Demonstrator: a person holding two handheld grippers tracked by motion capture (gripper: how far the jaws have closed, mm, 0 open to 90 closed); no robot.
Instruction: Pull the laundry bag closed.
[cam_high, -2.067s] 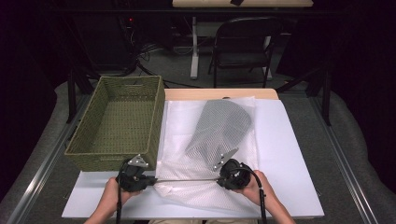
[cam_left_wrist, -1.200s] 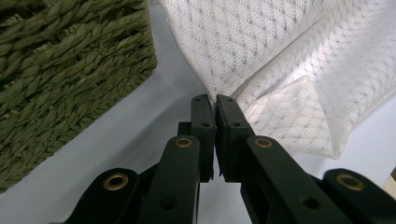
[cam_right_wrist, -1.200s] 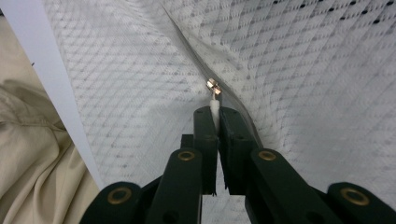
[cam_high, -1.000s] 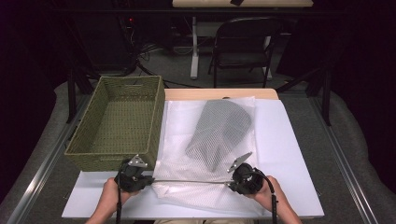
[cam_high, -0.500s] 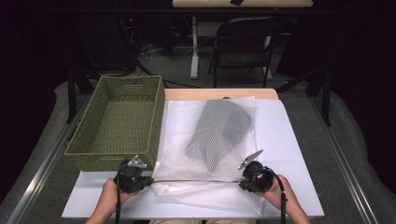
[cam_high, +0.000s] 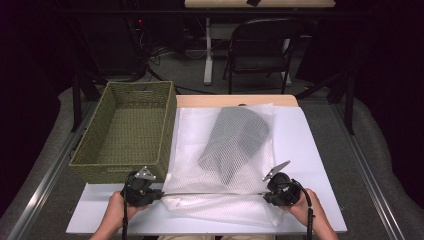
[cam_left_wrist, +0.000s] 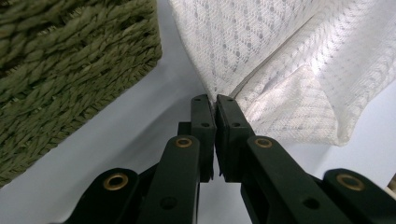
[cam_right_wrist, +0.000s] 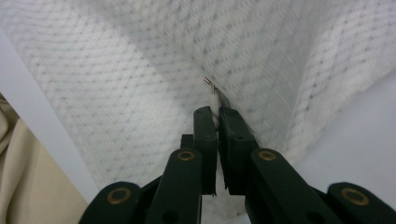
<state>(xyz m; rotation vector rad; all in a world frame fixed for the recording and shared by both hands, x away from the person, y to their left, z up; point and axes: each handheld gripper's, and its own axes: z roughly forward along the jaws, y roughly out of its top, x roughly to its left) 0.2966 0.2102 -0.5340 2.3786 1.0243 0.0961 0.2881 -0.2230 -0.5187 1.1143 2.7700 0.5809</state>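
A white mesh bag (cam_high: 190, 135) lies on the white tabletop (cam_high: 310, 150) with a grey garment (cam_high: 235, 140) inside it. Its near edge, with the zipper line (cam_high: 210, 193), is stretched taut between both grippers. My left gripper (cam_high: 159, 194) is shut on the bag's near left corner, jaws pinching the hem (cam_left_wrist: 215, 100) of the bag (cam_left_wrist: 261, 46). My right gripper (cam_high: 265, 194) is at the near right end, shut on the small metal zipper pull (cam_right_wrist: 215, 91), its jaws (cam_right_wrist: 215, 112) pressed together against the mesh (cam_right_wrist: 140, 70).
A green woven basket (cam_high: 167, 130) stands empty at the left, close beside the bag and my left gripper; its wall (cam_left_wrist: 70, 60) is near. A folding chair (cam_high: 260, 45) stands beyond the table. Beige cloth (cam_right_wrist: 23, 177) shows past the table's near edge.
My right gripper has slid to the right along the bag's near edge, pulling the zipper line longer. The left gripper has stayed at the left corner.
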